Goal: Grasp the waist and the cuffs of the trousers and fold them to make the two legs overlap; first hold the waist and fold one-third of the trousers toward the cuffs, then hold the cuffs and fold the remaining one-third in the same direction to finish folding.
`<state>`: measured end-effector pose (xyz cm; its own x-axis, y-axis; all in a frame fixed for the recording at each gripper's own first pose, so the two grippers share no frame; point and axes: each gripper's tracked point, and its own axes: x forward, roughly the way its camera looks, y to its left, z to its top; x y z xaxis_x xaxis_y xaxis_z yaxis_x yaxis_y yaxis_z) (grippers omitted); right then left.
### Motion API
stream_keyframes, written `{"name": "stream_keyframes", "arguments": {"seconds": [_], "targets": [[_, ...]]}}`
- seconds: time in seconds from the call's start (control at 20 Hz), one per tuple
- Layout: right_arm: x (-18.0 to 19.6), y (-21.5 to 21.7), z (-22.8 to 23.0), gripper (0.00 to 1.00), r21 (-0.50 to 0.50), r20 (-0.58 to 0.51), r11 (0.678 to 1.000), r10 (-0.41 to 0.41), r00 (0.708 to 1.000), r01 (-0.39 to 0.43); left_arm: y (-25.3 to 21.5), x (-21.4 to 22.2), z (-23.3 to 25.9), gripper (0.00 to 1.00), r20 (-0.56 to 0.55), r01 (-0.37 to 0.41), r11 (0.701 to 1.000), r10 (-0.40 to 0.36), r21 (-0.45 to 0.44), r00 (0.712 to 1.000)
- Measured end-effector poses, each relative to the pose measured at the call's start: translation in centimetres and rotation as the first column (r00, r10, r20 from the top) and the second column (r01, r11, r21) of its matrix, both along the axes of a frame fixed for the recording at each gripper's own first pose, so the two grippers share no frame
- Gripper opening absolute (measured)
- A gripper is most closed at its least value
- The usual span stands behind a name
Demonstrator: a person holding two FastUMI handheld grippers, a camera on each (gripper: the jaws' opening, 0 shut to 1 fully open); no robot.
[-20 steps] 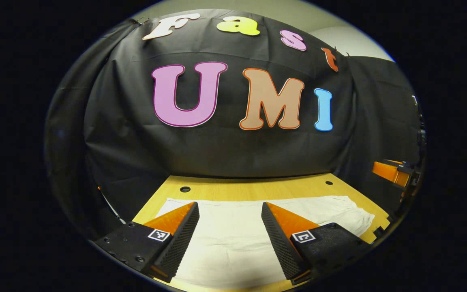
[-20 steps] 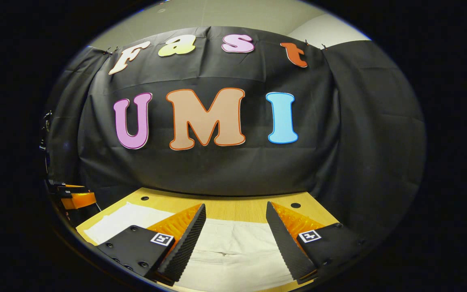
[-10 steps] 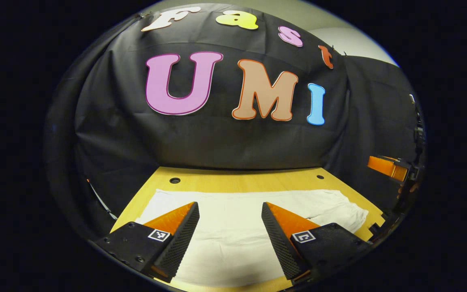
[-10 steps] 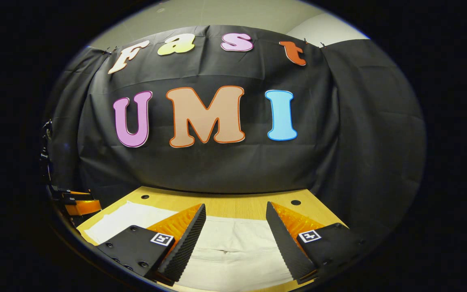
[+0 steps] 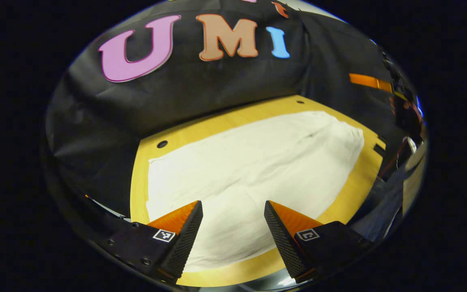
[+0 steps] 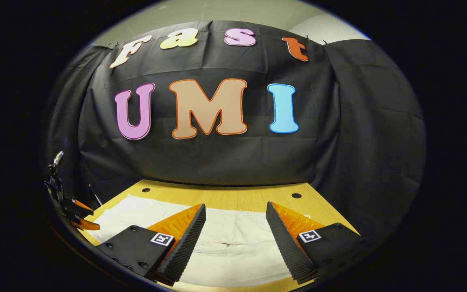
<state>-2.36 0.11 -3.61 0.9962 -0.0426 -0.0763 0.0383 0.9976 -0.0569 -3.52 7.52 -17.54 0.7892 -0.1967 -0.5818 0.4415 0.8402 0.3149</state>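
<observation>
A black cloth wall (image 6: 225, 162) closes the booth behind a light wooden surface (image 5: 201, 129) with small round holes near its far edge. A pair of white fabric trousers (image 5: 253, 166) lies spread flat on that surface and covers most of it, with bare wood showing as a border along the far side and both ends.

In the left gripper view, the left claw (image 5: 233, 209) hangs above the near part of the trousers, tilted down toward them, its two fingers spread wide apart with nothing between them. No contact with the fabric is visible.

In the right gripper view, the right claw (image 6: 235, 211) sits low over the trousers (image 6: 233, 251) at a shallow angle, fingers likewise spread wide and holding nothing. A short crease in the fabric lies between them.

At the far left of the trousers in the right gripper view, the left claw (image 6: 80, 219) is seen near the trousers' end.
</observation>
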Motion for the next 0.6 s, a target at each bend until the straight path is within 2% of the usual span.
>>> {"name": "stream_keyframes", "arguments": {"seconds": [0.15,0.25,0.3,0.35,0.45,0.55,0.6], "targets": [[-0.6,-0.4,-0.5,0.96,-0.023,-0.018,1.0,-0.019,1.0,0.019,2.8,-2.4,-3.4,0.92,-0.167,0.112,0.988,-0.093,0.103,0.981],[-1.1,-0.8,-0.9,0.96,-0.034,-0.031,0.999,-0.033,0.999,0.032,4.8,-3.9,-5.6,0.93,-0.273,0.178,0.967,-0.124,0.183,0.954],[-1.4,-1.0,-1.2,0.96,-0.033,-0.04,0.999,-0.04,0.998,0.039,5.4,-4.3,-6.3,0.89,-0.307,0.212,0.953,-0.14,0.216,0.941],[-1.5,-1.1,-1.5,0.96,-0.028,-0.048,0.999,-0.047,0.998,0.046,5.9,-4.8,-6.9,0.93,-0.343,0.244,0.94,-0.154,0.238,0.927],[-1.8,-1.4,-2.0,0.94,-0.023,-0.062,0.998,-0.063,0.996,0.061,6.4,-5.4,-8.0,0.93,-0.415,0.304,0.915,-0.176,0.265,0.893],[-2.3,-1.7,-2.2,0.96,-0.024,-0.068,0.997,-0.079,0.995,0.077,6.5,-5.8,-9.3,0.93,-0.461,0.365,0.887,-0.208,0.283,0.863],[-2.5,-1.7,-2.4,0.93,-0.022,-0.072,0.996,-0.082,0.994,0.081,6.8,-6.0,-9.9,0.93,-0.481,0.389,0.873,-0.217,0.294,0.85]]}}
